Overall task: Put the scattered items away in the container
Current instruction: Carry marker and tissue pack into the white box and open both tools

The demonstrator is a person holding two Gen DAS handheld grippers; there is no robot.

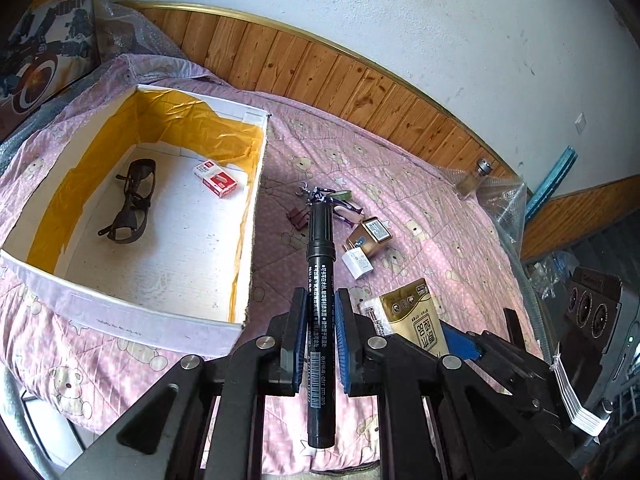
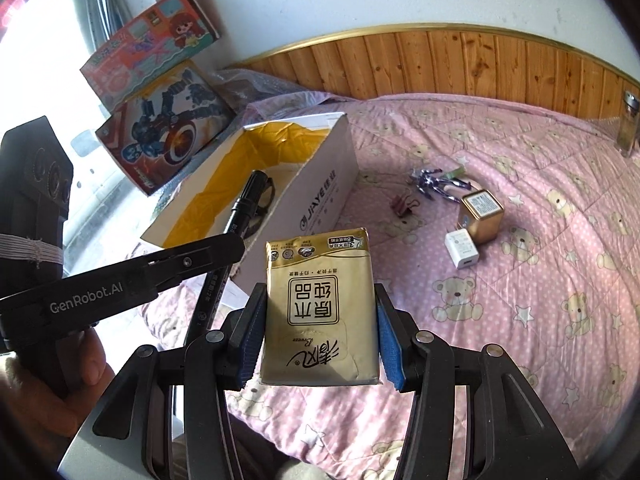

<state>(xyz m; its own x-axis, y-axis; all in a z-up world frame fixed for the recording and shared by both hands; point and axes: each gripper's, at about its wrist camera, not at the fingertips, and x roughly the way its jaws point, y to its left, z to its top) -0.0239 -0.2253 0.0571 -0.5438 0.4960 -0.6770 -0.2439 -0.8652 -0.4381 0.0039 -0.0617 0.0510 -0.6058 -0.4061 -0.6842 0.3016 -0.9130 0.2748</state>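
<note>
The carrying step is in hand: both grippers are loaded and near the white cardboard box [image 1: 120, 312], which sits on the pink bear-print quilt [image 1: 420, 208] with its yellow-lined inside open upward. Next, each load has to be brought over the rim and let go above bare floor of the box.

The right gripper [image 2: 320, 344] is clamped on a gold tissue pack [image 2: 320, 312], held clear of the quilt and short of the box's near corner. The left gripper [image 1: 320, 340] is closed on a black marker [image 1: 318, 300] by its barrel, cap end pointing forward; from the right wrist view its tip seems already over the box opening, though the angle makes that hard to confirm.

Inside the box lie dark glasses [image 1: 130, 204] and a small red-and-white staple box [image 1: 215, 180], well apart, leaving room.

Loose on the quilt remain a gold cube-shaped tin [image 2: 482, 216], a white charger plug [image 2: 462, 254] touching it, a purple metallic toy figure [image 2: 436, 184] and a binder clip [image 2: 402, 206]. The two grippers are close together, so they may crowd each other at the rim.
</note>
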